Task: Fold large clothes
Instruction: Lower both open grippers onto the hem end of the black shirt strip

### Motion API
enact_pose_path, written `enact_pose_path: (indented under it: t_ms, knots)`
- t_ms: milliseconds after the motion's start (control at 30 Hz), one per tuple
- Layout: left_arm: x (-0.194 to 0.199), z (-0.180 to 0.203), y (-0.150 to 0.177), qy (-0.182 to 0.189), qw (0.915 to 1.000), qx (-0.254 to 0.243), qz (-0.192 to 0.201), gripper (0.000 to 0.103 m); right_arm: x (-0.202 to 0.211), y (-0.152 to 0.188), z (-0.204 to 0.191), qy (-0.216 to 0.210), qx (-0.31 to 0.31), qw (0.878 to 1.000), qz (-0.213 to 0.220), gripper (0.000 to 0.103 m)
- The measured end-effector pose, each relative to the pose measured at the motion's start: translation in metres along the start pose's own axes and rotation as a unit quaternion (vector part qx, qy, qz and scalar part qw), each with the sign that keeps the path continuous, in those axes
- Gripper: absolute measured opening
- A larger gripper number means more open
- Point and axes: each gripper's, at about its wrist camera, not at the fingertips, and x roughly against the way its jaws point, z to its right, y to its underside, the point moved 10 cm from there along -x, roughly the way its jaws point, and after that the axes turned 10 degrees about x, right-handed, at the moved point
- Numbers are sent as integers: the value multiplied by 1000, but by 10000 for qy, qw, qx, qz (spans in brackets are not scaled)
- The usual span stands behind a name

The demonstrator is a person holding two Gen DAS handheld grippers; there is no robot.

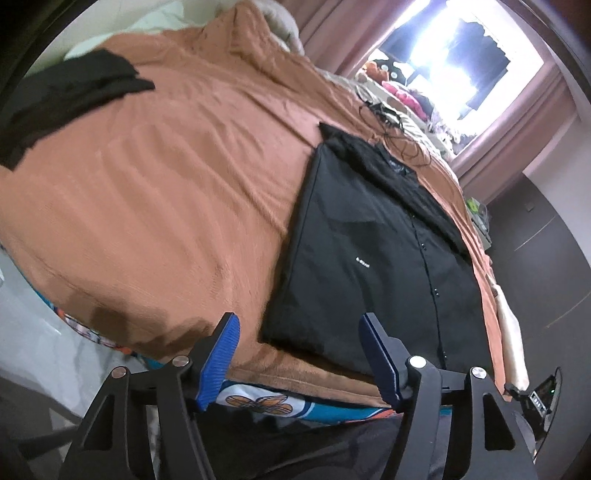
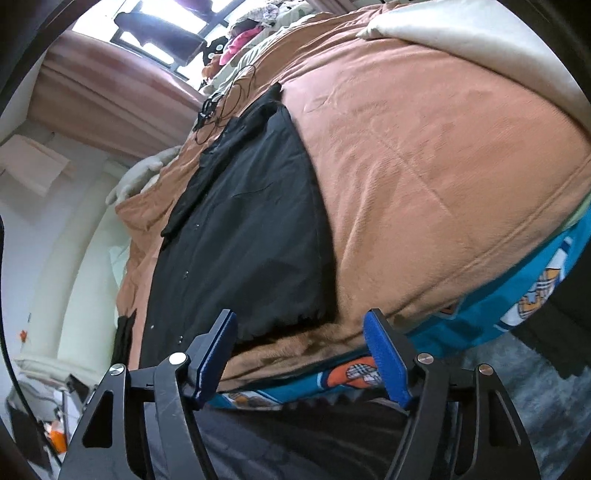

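Observation:
A black button-up shirt (image 1: 369, 251) lies flat on the orange-brown blanket (image 1: 166, 184) of a bed, one sleeve folded across its chest. Its hem faces me at the bed's near edge. My left gripper (image 1: 300, 325) is open just above that edge, and the hem's left corner shows between its blue pads (image 1: 218, 362) without touching them. In the right wrist view the same shirt (image 2: 240, 240) runs away from me. My right gripper (image 2: 301, 321) is open over the hem's right corner, nothing pressed between its pads (image 2: 388, 362).
A second black garment (image 1: 74, 92) lies at the far left of the blanket. Thin black cables (image 1: 391, 125) sit beyond the shirt's collar. A teal patterned sheet (image 2: 480, 295) hangs below the blanket edge. A pale pillow (image 2: 480, 44), pink curtains (image 1: 332, 33) and a bright window (image 1: 461, 55) lie beyond.

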Motion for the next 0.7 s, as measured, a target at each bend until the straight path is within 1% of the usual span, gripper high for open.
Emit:
enact_pose_path:
  t_ms: [67, 133, 233, 300, 400, 433, 467, 533, 600, 700]
  knots:
    - [-9, -2, -1, -16, 10000, -12, -34, 65, -8, -2, -1, -114, -89, 9999, 77, 70]
    - [-18, -3, 0, 66, 9999, 50, -147, 58, -18, -2, 0, -193, -206, 9996, 63, 68]
    - [-30, -7, 0, 62, 9995, 117, -302, 55, -26, -1, 3, -196, -311, 9993, 80, 67]
    - [-37, -9, 0, 109, 9991, 181, -367, 54, -26, -3, 0, -255, -320, 9990, 156, 67]
    - [-45, -10, -1, 351, 9973, 431, -477, 54, -23, -6, -1, -423, -435, 9979, 233, 67]
    - [-46, -10, -1, 460, 9964, 493, -517, 54, -21, -8, -3, -578, -496, 9966, 313, 67]
    - [-45, -7, 0, 618, 9952, 504, -562, 54, -17, -10, -6, -727, -528, 9951, 422, 67]
    - [-37, 3, 2, 1010, 9921, 439, -594, 54, -11, -12, -7, -839, -511, 9937, 531, 67]
    - [-32, 7, 3, 1140, 9911, 396, -561, 54, -10, -10, -7, -879, -533, 9932, 546, 67]
    - [-32, 6, 3, 1280, 9882, 588, -603, 54, -16, -6, -4, -864, -617, 9932, 474, 67]
